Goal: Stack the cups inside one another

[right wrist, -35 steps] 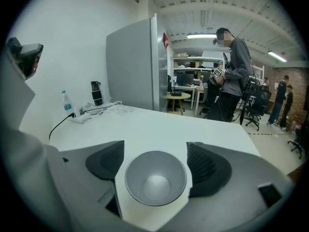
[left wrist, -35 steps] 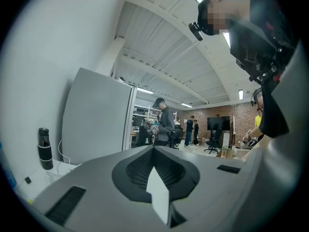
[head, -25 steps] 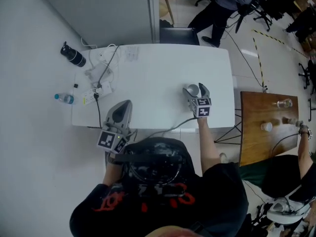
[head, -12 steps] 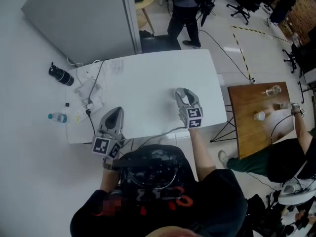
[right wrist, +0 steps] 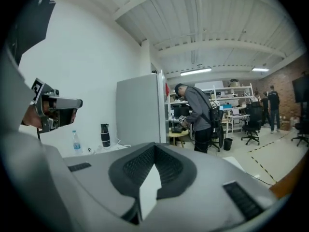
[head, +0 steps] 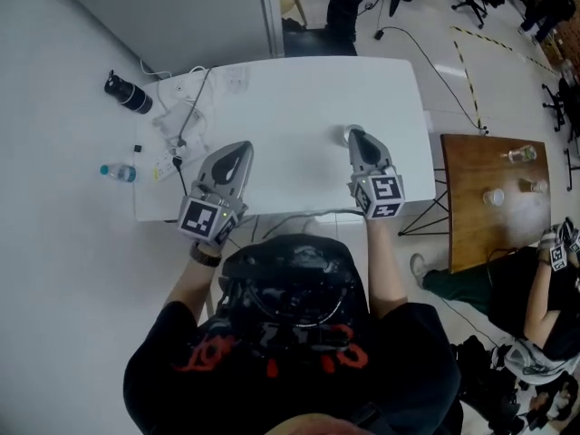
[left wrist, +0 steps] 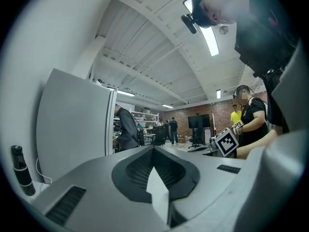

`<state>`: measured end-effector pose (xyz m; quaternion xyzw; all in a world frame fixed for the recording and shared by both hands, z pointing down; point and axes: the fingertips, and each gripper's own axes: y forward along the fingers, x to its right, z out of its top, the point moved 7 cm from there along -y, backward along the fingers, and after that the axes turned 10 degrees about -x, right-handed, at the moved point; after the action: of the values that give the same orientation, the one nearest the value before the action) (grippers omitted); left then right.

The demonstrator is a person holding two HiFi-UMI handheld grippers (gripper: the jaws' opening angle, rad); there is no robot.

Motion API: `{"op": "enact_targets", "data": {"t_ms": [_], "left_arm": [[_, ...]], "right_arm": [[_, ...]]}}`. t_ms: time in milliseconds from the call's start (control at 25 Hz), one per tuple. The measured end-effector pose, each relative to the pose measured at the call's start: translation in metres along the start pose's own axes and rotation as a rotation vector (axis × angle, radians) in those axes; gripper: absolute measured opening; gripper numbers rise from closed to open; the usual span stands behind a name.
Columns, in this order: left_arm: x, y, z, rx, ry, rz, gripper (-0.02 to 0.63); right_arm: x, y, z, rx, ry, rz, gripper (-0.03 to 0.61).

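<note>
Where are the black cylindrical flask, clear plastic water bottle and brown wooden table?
black cylindrical flask (head: 128, 96): head view, body.
clear plastic water bottle (head: 119, 173): head view, body.
brown wooden table (head: 467, 217): head view, bare top.

My left gripper (head: 237, 149) and right gripper (head: 355, 135) are grey, each with black-and-white square markers. I see a white table (head: 299, 98), a brown wooden side table (head: 480, 216) and a black bottle (head: 127, 95).

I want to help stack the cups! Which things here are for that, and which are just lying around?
For the job: left gripper and right gripper, both shut and empty; table. I can't see any cups on it.

Lying about: black bottle, water bottle, cables, wooden table with a cup.
</note>
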<state>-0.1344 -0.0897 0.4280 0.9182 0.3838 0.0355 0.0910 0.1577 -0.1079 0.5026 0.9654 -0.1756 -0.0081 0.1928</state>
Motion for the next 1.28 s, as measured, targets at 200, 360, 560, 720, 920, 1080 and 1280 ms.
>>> {"op": "enact_targets", "data": {"t_ms": [200,360,560,720,920,1080,1280], "left_arm": [[0.011,-0.004,-0.004,0.000,0.014,-0.024,0.003],[0.013,-0.005,0.000,0.020,-0.022,-0.009,0.003],[0.012,-0.012,-0.001,0.036,-0.056,0.001,0.003],[0.014,-0.016,-0.003,0.012,-0.084,0.009,0.003],[0.012,-0.020,0.003,0.040,-0.087,0.032,0.003],[0.013,-0.023,0.009,0.066,-0.095,0.048,0.003],[0.014,-0.029,0.007,0.065,-0.107,0.070,0.003]], "right_arm": [[-0.010,-0.019,0.000,0.006,0.021,0.002,0.006],[-0.018,-0.031,0.009,0.050,0.029,0.064,0.006],[-0.032,-0.045,0.024,0.113,0.019,0.115,0.006],[-0.039,-0.054,0.039,0.138,0.006,0.125,0.006],[-0.048,-0.062,0.052,0.166,0.003,0.140,0.006],[-0.051,-0.073,0.062,0.198,-0.016,0.128,0.006],[-0.051,-0.084,0.069,0.243,-0.035,0.104,0.005]]}}
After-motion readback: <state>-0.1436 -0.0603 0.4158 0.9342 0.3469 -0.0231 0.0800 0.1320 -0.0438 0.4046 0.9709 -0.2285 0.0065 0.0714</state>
